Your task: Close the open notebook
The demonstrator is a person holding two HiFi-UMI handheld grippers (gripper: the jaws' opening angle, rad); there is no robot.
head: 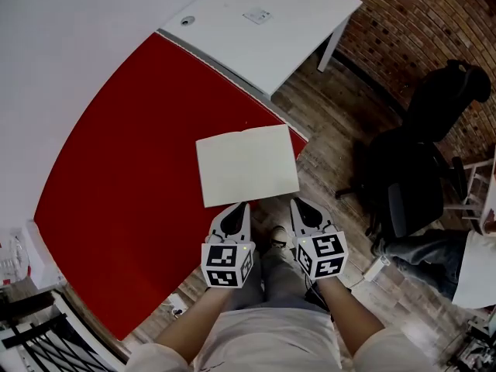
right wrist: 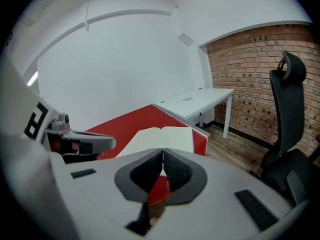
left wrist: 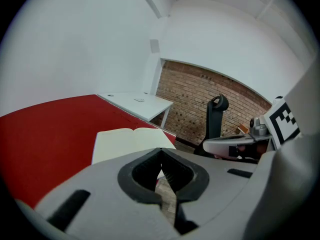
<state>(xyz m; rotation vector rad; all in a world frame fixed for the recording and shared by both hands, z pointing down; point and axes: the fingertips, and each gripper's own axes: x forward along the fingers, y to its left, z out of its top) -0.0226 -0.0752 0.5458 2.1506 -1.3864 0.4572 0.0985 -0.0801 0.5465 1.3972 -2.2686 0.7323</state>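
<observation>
An open notebook (head: pixel 247 165) with blank cream pages lies flat at the near corner of the red table (head: pixel 124 184). It also shows in the left gripper view (left wrist: pixel 131 141) and the right gripper view (right wrist: pixel 160 138). My left gripper (head: pixel 242 205) hovers just short of the notebook's near edge, jaws shut and empty. My right gripper (head: pixel 297 204) hangs beside it off the table's corner, above the floor, jaws shut with nothing between them. Neither gripper touches the notebook.
A white desk (head: pixel 263 22) adjoins the red table at the far side. A black office chair (head: pixel 418 161) stands to the right on the wooden floor, before a brick wall (head: pixel 434 22). A seated person's leg (head: pixel 422 250) is at the right edge.
</observation>
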